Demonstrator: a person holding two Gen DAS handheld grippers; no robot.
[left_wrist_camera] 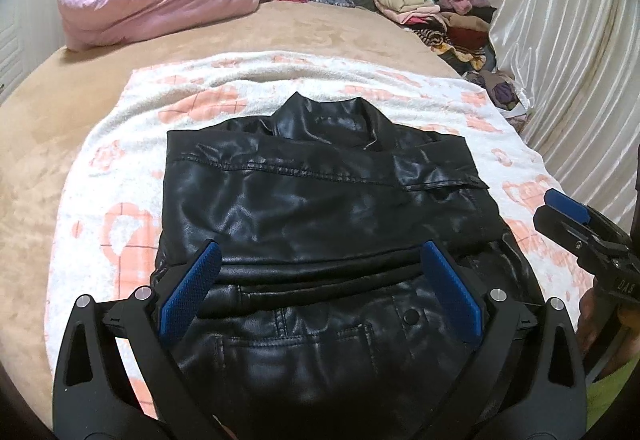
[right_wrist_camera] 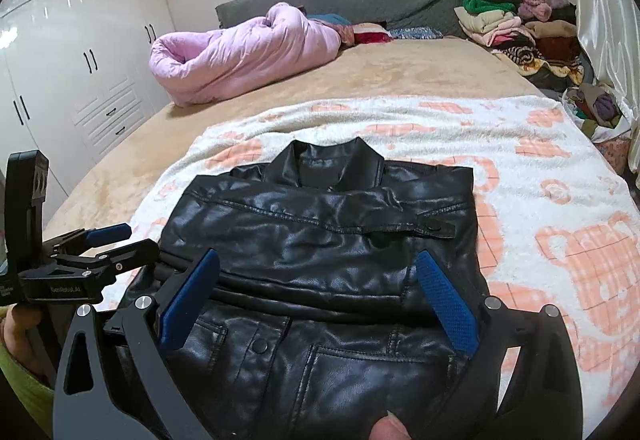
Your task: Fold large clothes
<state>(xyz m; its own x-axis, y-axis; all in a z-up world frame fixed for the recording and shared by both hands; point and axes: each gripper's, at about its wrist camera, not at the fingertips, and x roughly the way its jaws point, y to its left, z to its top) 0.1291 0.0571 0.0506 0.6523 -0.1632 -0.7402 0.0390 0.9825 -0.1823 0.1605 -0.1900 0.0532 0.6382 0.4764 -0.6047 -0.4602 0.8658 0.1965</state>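
Jacket (left_wrist_camera: 320, 208) — black, leather-like, sleeves folded in — lies on a white-and-orange towel (left_wrist_camera: 100, 200) on the bed (left_wrist_camera: 40, 140), collar pointing away from both grippers, long axis running near to far. Left gripper (left_wrist_camera: 320, 288) and right gripper (right_wrist_camera: 320, 296) hover over the near hem, fingers spread wide, holding nothing. Each is about equally near the hem — the likely next fold carries it toward the collar.
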